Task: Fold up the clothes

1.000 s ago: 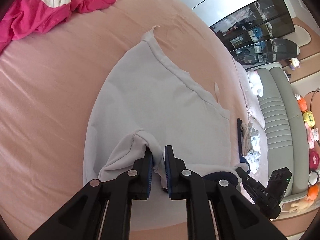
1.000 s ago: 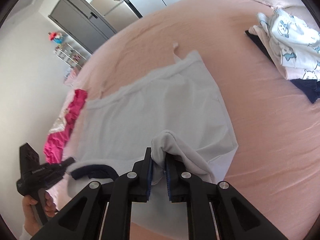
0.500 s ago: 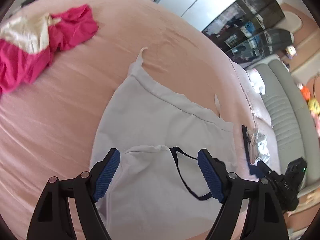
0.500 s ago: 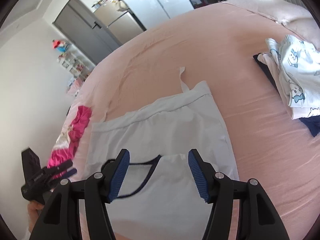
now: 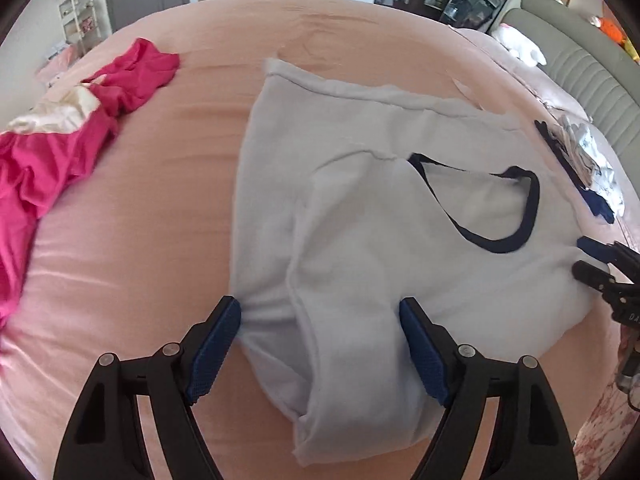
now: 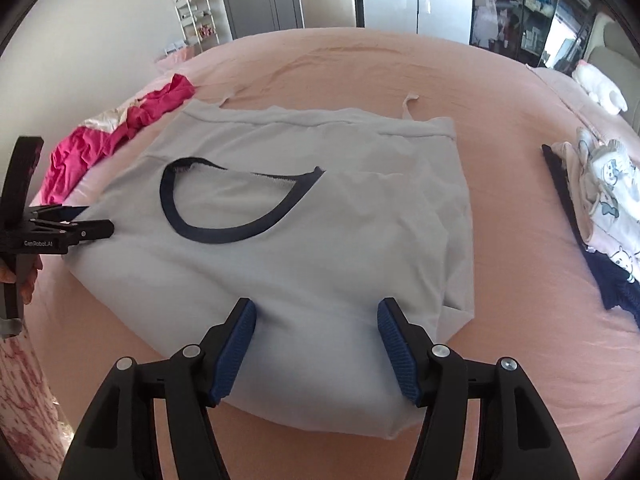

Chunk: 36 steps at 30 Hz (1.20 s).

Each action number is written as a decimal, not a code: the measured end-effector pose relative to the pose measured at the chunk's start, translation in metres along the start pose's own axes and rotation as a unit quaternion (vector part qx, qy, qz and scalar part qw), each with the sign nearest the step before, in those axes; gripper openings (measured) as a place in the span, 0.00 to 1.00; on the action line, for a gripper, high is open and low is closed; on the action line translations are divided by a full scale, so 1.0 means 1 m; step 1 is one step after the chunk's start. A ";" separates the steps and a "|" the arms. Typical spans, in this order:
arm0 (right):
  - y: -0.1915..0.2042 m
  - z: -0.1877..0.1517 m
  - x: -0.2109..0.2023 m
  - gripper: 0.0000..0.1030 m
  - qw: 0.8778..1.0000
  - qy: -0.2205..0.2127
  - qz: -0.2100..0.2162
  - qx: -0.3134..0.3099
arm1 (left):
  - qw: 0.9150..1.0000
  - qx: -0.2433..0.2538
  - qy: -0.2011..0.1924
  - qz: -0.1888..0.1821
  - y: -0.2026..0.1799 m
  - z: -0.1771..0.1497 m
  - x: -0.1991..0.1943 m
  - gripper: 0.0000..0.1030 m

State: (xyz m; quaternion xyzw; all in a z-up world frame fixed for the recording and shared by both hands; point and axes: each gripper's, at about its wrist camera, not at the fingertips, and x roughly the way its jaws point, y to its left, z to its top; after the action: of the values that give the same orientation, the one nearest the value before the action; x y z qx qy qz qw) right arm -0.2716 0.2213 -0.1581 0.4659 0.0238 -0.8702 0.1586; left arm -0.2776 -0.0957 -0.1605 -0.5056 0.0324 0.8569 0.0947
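A light grey T-shirt (image 5: 360,220) (image 6: 300,240) lies on the pink bed, folded over itself, its navy collar (image 5: 500,240) (image 6: 224,236) facing up. My left gripper (image 5: 318,308) stands open just above the near left fold, fabric below the blue pads but none pinched. My right gripper (image 6: 316,308) is open above the shirt's near right edge, pads apart and free of cloth. Each gripper shows in the other's view: the right gripper (image 5: 582,258) at the shirt's right side, the left gripper (image 6: 96,220) at its left side, held by a hand.
A crumpled pink and white garment (image 5: 60,140) (image 6: 120,132) lies to the left on the bed sheet (image 5: 140,260). A stack of folded printed clothes (image 5: 580,152) (image 6: 600,200) sits to the right. A grey headboard (image 5: 580,68) and a white plush toy (image 6: 600,88) are at the far right.
Both grippers were shut on bunched shirt fabric; they have let go and opened. The carried part now lies flat on the shirt, collar up. Both views have rolled level.
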 end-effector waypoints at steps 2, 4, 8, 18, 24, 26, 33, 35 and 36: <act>-0.020 0.002 -0.019 0.60 0.999 -0.024 -0.003 0.038 | 0.999 0.031 -0.026 0.012 -0.010 0.001 -0.015 0.78; -0.035 0.004 -0.037 0.62 0.995 -0.054 -0.010 0.079 | 0.997 0.056 -0.058 -0.010 -0.025 0.002 -0.029 0.78; -0.013 0.005 -0.024 0.62 0.996 -0.056 0.013 0.068 | 0.990 0.110 -0.078 -0.050 -0.065 0.002 -0.020 0.78; -0.044 -0.022 -0.031 0.68 0.998 -0.018 -0.042 0.049 | 0.999 0.019 -0.036 0.008 0.030 -0.002 -0.029 0.77; -0.041 -0.015 -0.038 0.70 0.994 -0.040 -0.001 0.098 | 0.995 0.093 -0.035 -0.008 -0.011 -0.010 -0.025 0.78; -0.041 -0.026 -0.023 0.69 0.997 0.004 -0.014 0.071 | 0.994 0.106 -0.004 0.032 -0.006 -0.019 -0.010 0.79; -0.089 -0.053 -0.061 0.72 0.987 -0.028 0.001 0.160 | 0.999 -0.032 -0.030 -0.007 0.046 -0.024 -0.043 0.78; -0.093 -0.051 -0.058 0.72 0.982 -0.029 0.001 0.185 | 0.999 -0.024 -0.025 -0.005 0.040 -0.022 -0.037 0.78; -0.093 -0.049 -0.052 0.72 0.981 -0.022 0.003 0.194 | 1.000 -0.016 -0.019 -0.001 0.036 -0.021 -0.032 0.78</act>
State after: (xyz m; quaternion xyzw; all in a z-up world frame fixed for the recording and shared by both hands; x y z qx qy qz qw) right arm -0.2331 0.3323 -0.1533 0.4682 -0.1503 -0.8681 0.0681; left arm -0.2512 -0.1379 -0.1440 -0.4909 0.0162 0.8666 0.0882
